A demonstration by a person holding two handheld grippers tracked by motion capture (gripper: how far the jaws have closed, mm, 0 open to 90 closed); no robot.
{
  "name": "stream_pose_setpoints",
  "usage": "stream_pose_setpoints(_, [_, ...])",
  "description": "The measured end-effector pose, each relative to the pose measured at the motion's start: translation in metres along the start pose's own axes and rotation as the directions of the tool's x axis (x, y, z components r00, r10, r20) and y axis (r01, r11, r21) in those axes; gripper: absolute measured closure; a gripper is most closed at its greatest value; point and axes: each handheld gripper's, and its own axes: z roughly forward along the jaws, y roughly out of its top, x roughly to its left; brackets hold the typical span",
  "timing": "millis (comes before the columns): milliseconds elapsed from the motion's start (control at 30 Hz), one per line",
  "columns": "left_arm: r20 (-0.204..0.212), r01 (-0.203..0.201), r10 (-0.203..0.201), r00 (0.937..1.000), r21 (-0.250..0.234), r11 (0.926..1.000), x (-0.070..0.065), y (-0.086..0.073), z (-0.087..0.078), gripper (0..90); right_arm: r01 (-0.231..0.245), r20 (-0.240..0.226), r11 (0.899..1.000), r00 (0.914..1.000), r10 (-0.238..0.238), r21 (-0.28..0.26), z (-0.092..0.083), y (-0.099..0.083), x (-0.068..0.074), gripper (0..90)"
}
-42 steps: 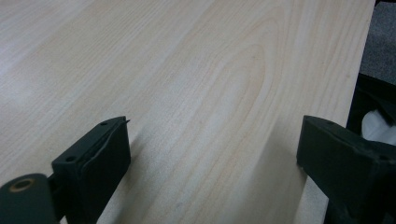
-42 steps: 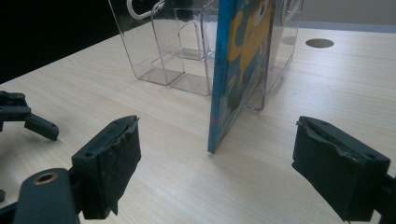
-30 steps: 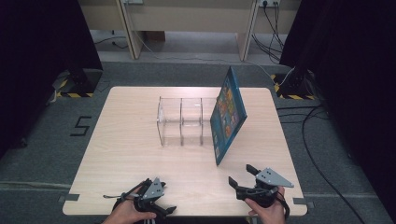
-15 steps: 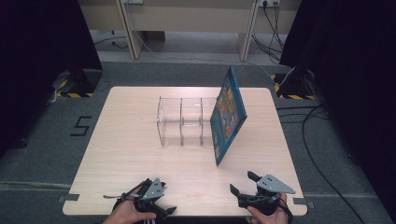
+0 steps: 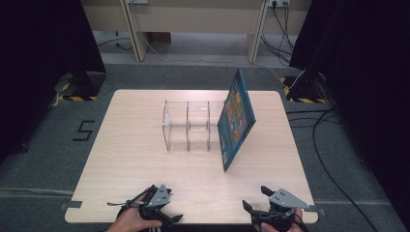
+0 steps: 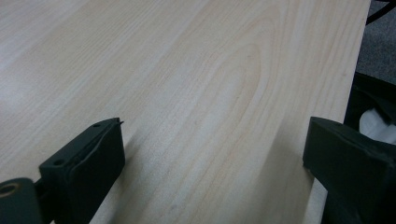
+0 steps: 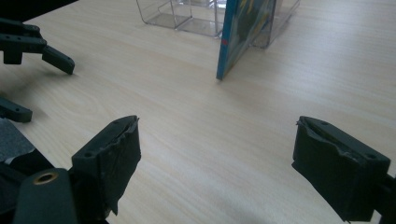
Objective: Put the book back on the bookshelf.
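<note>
Two grippers: both low at the near edge of the table (image 5: pixel 145 145), one per hand, well apart from each other.
Left gripper (image 5: pixel 162 220): near-left edge, held by a hand (image 5: pixel 129 221); jaws spread wide and have just been opening further, nothing between them, bare wood under them in the left gripper view (image 6: pixel 212 163).
Right gripper (image 5: pixel 258 200): near-right edge, grey three-cornered plate on top; jaws wide apart, nothing between them; in the right gripper view (image 7: pixel 215 163) it looks toward the book.
Book (image 5: pixel 236 118): blue cover with coloured pictures, standing tilted on its lower edge right of table centre, top leaning against the right end of the clear rack; also seen at the top of the right gripper view (image 7: pixel 243 32).
Clear rack (image 5: pixel 188 126): see-through plastic, upright dividers, mid-table, touching the book on its right side.
Gap: both grippers well apart from book and rack, open wood between.
Floor (image 5: pixel 58 159): grey carpet, a mark shaped like a 5 left of the table.
</note>
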Motion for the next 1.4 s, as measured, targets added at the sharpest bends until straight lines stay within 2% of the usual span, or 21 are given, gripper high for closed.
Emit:
stream_pose_setpoints(267, [0.0,-0.001,0.001,1.0,0.0,1.0,0.0,0.0,0.0,4.2,0.001,0.006,0.998,1.0,-0.002,0.06,-0.006,-0.011,0.0,15.9])
stream_pose_setpoints(367, [0.0,-0.001,0.001,1.0,0.0,1.0,0.0,0.0,0.0,3.8,0.006,0.01,0.994,0.9999,-0.008,0.106,-0.006,-0.016,0.001,16.0])
stream_pose_setpoints(733, [0.001,-0.003,0.003,1.0,-0.001,1.0,0.0,0.0,0.0,3.1,0.0,0.027,0.984,0.9996,-0.005,0.178,-0.01,-0.025,0.0,16.0])
stream_pose_setpoints(1400, [0.002,-0.005,0.005,1.0,0.0,1.0,0.0,0.0,0.0,2.7,0.002,0.049,0.969,0.9987,-0.014,0.249,-0.015,-0.036,0.001,16.1])
